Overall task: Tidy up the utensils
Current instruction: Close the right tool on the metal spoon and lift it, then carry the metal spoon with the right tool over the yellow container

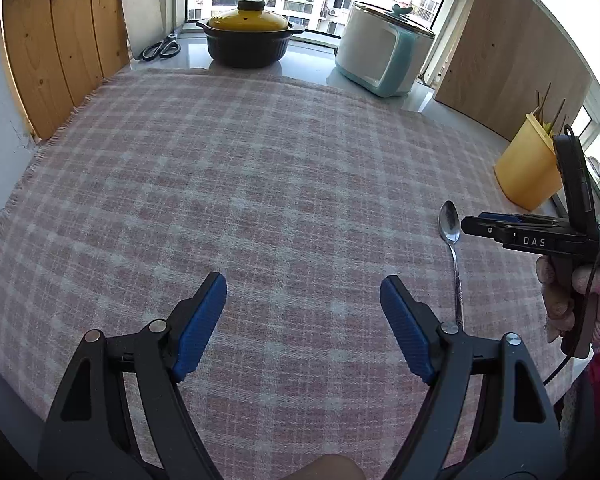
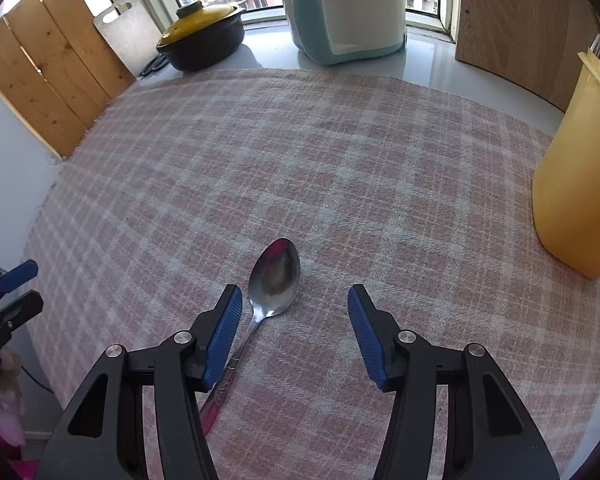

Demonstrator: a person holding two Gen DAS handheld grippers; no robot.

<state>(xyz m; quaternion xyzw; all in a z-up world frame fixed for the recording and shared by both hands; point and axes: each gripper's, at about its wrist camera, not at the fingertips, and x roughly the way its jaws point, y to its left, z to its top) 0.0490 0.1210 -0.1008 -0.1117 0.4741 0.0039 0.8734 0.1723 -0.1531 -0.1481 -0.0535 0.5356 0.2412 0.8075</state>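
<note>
Both claws spread wide, nothing gripped. Left gripper (image 1: 303, 292) hovers over the middle of the near edge of the plaid cloth (image 1: 240, 168), blue pads apart, bare cloth between them. Right gripper (image 2: 295, 304) sits low over the spoon (image 2: 274, 280): bowl pokes out ahead between the fingers, nearer the left pad (image 2: 222, 336); handle runs back under that finger toward the near edge. Can't tell whether the pad touches the handle.

From the left wrist view, the spoon (image 1: 452, 240) lies flat on the cloth near its right edge, bowl pointing to the far side.

Yellow utensil holder (image 2: 580, 184) stands upright at the cloth's right edge, well apart from the spoon, sticks showing at its top.

Far edge of the counter: yellow-lidded pot (image 1: 248, 36), white-and-teal cooker (image 1: 384, 52), scissors (image 1: 162, 49), cutting board (image 1: 142, 4) leaning at the far-left corner.
</note>
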